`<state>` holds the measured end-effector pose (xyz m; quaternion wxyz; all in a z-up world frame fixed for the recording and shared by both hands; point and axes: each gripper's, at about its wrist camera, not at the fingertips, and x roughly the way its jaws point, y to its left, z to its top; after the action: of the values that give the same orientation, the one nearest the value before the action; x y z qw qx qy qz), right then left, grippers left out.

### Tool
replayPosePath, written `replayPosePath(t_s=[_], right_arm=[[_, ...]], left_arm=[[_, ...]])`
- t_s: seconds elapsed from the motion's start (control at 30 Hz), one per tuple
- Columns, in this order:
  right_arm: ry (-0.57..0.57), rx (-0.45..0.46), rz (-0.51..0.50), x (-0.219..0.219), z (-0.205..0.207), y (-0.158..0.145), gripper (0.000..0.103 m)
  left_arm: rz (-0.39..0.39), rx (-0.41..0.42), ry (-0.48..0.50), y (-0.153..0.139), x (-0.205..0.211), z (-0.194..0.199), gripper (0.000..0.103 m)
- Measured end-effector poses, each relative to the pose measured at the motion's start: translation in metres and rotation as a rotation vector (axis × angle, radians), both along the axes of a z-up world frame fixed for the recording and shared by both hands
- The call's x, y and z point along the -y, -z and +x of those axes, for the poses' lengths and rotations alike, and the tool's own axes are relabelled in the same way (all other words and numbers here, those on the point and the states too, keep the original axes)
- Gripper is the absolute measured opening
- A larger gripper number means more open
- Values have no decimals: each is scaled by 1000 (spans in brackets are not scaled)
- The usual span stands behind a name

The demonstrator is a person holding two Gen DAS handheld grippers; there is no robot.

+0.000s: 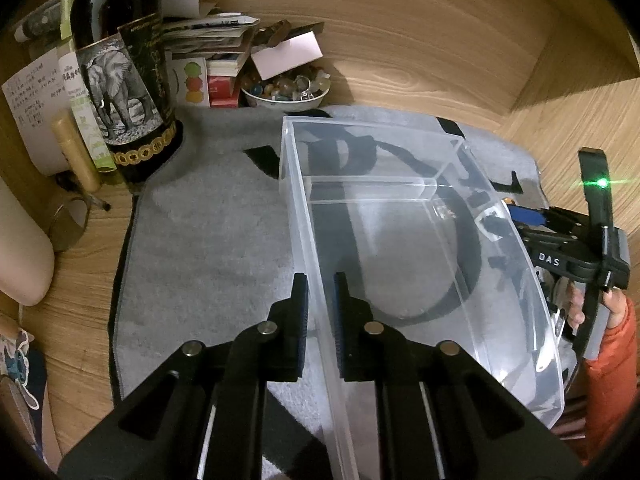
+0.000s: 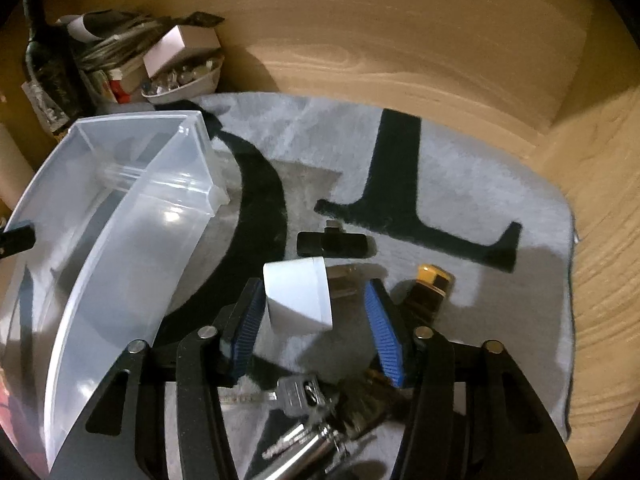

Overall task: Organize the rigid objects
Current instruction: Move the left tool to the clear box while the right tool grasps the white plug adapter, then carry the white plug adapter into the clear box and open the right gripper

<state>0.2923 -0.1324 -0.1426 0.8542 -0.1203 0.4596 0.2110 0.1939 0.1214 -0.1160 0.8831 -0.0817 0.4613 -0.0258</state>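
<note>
A clear plastic box [image 1: 400, 216] with an inner divider stands on a grey mat [image 1: 208, 232]; it also shows in the right wrist view [image 2: 120, 216]. My left gripper [image 1: 320, 304] is shut on the box's near left wall, one finger on each side. My right gripper [image 2: 316, 316] is open, its blue pads on either side of a white plug adapter [image 2: 298, 296] lying on the mat. Beyond it lie a black adapter [image 2: 332, 244] and a yellow-capped small item [image 2: 430, 284]. A bunch of keys [image 2: 304, 412] lies under the gripper.
A dark wine bottle [image 1: 124, 80] with an elephant label stands at the mat's far left corner. A bowl of small trinkets [image 1: 286, 88], stacked papers and small boxes crowd the back. Wooden walls enclose the shelf. The right gripper's body [image 1: 580, 256] shows beside the box.
</note>
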Motion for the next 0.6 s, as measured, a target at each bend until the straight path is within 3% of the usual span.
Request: replayPosePath(t_s=[0.07,0.1,0.2,0.6], right_arm=[[1,5,3,-1,1,1,43],[-1,5,7,-1,1,0,31],[-6,13,25,1,-1,-3,28],[-25,135,74,3,-27,-44,28]], left_arm=[[4,3,3,0,0,0,12],[5,3,3,0,0,0,12],[6,4,6,0,0,0,12],[15,10,12,-1,1,0,12]])
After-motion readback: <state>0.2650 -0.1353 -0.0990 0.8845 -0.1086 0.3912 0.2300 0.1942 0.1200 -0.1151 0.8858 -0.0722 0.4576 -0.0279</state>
